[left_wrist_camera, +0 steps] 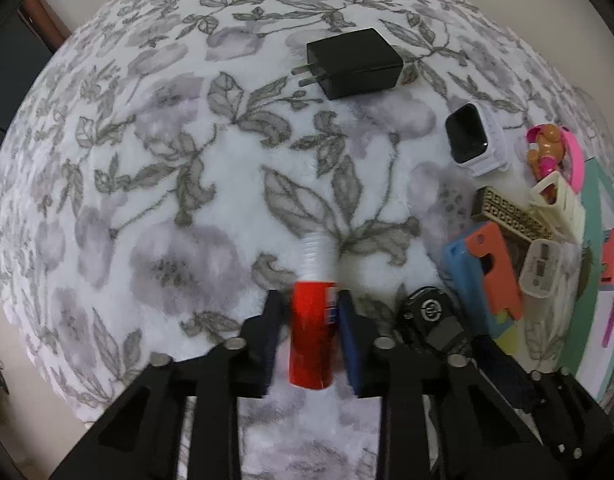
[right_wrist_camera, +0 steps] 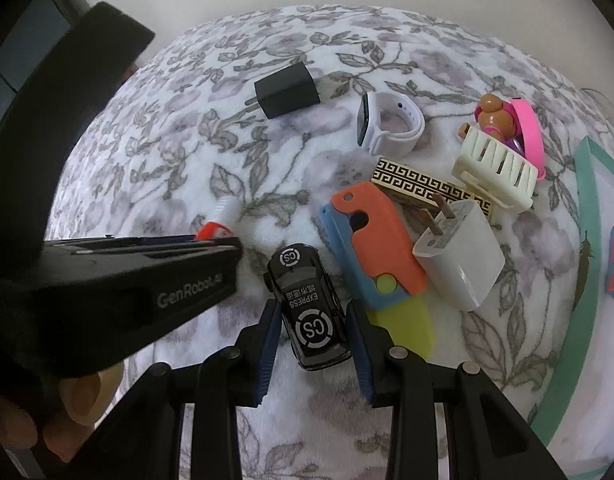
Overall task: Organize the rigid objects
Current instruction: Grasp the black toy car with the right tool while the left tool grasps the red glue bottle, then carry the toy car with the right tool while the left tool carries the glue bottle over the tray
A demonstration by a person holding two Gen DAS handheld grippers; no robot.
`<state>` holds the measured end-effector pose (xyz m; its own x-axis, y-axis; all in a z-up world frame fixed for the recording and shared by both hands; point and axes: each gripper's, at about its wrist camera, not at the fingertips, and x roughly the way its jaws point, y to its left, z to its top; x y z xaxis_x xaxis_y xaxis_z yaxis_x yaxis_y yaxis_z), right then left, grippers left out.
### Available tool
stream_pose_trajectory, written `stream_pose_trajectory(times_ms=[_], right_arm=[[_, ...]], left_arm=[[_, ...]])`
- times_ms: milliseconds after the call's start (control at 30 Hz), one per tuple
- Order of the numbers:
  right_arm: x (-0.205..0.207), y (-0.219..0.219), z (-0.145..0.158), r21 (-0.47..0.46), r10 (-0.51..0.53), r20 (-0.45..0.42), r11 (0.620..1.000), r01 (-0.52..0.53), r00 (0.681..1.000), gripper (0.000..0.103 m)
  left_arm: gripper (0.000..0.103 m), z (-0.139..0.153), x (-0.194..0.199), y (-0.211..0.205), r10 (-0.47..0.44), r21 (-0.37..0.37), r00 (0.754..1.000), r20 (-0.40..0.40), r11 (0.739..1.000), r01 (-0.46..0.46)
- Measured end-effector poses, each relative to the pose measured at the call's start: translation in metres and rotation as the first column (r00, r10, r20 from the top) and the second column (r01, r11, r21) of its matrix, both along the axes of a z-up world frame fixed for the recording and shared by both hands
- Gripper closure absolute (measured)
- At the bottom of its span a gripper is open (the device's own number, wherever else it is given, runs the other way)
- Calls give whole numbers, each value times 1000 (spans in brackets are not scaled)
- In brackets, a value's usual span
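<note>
My left gripper (left_wrist_camera: 307,312) is shut on a red glue stick (left_wrist_camera: 312,338) with a clear white cap, lying on the floral cloth (left_wrist_camera: 167,184). The glue stick's cap end also shows in the right wrist view (right_wrist_camera: 217,226), beside the left gripper's body (right_wrist_camera: 119,292). My right gripper (right_wrist_camera: 312,322) is shut on a black toy car (right_wrist_camera: 309,308) marked "CS Express"; the car also shows in the left wrist view (left_wrist_camera: 431,320). A pile of objects lies just right of the car.
Black charger (right_wrist_camera: 287,90), white smartwatch (right_wrist_camera: 389,124), patterned gold bar (right_wrist_camera: 427,186), orange-blue-yellow folding toy (right_wrist_camera: 377,252), white plug adapter (right_wrist_camera: 461,256), cream comb-like piece (right_wrist_camera: 497,168), pink band with dog figure (right_wrist_camera: 525,132). A teal-edged tray (right_wrist_camera: 587,240) lies at right.
</note>
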<state>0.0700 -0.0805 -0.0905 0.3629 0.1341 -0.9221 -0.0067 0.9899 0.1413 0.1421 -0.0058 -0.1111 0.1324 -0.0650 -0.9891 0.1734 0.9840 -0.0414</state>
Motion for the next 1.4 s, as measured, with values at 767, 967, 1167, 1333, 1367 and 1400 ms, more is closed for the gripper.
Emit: stream_pose_trajectory(times_ms=[767, 967, 1167, 1333, 1367, 1400], right_arm=[[-7, 15, -4, -109, 104, 54, 989, -98, 993, 66], [-7, 19, -5, -142, 115, 60, 984, -105, 992, 66], [-8, 21, -7, -161, 119, 66, 981, -107, 991, 68], [-6, 10, -2, -85, 61, 50, 995, -57, 997, 69], [-5, 6, -2, -63, 46, 45, 997, -43, 998, 69], [-5, 3, -1, -45, 31, 39, 999, -29, 999, 69]], left_arm=[[79, -1, -14, -28, -35, 25, 999, 10, 999, 34], [79, 2, -10, 1, -39, 20, 999, 11, 999, 38], [79, 4, -10, 6, -28, 10, 1000, 7, 1000, 28], [79, 8, -7, 18, 4, -7, 1000, -3, 1000, -4], [79, 9, -6, 21, 13, -7, 1000, 0, 1000, -14], [80, 11, -5, 24, 20, -6, 1000, 3, 1000, -20]])
